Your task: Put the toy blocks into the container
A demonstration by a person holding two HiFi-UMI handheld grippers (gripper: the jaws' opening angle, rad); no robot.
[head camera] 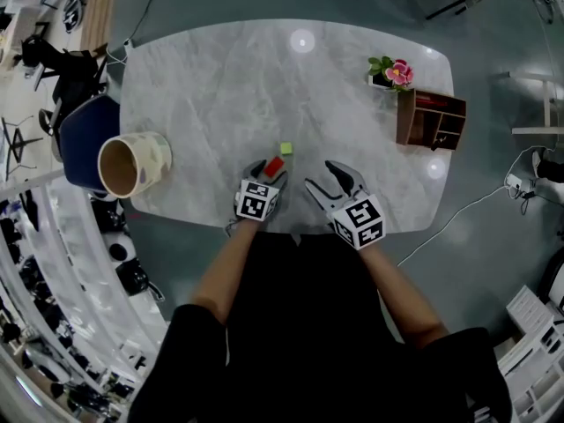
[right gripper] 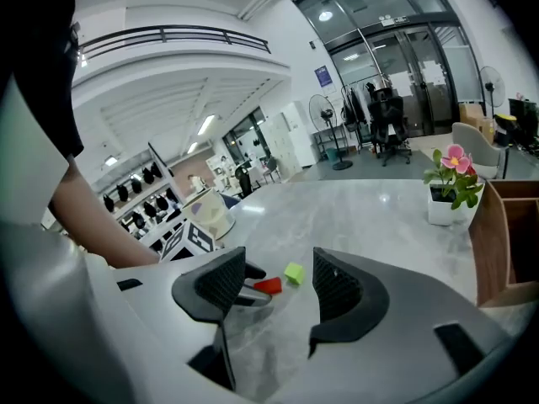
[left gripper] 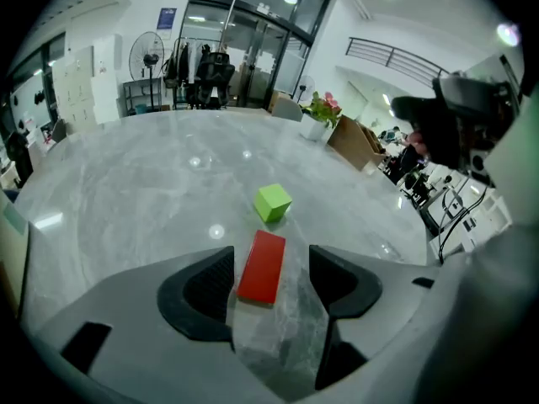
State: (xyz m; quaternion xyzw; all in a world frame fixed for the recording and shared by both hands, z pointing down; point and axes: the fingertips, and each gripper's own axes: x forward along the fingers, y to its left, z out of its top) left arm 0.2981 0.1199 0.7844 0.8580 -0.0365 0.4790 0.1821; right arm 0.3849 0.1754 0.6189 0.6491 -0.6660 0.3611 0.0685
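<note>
A flat red block lies on the marble table between the jaws of my left gripper, which stands open around it with a gap on the right side. A green cube sits just beyond it. In the head view the red block and green cube lie near the table's front edge, with the left gripper over the red one. My right gripper is open and holds nothing, just right of the blocks. The beige container stands at the table's left edge.
A small flower pot and a wooden organiser box stand at the table's far right. A blue chair sits beside the container, off the left edge. The right gripper view shows the red block, green cube and container.
</note>
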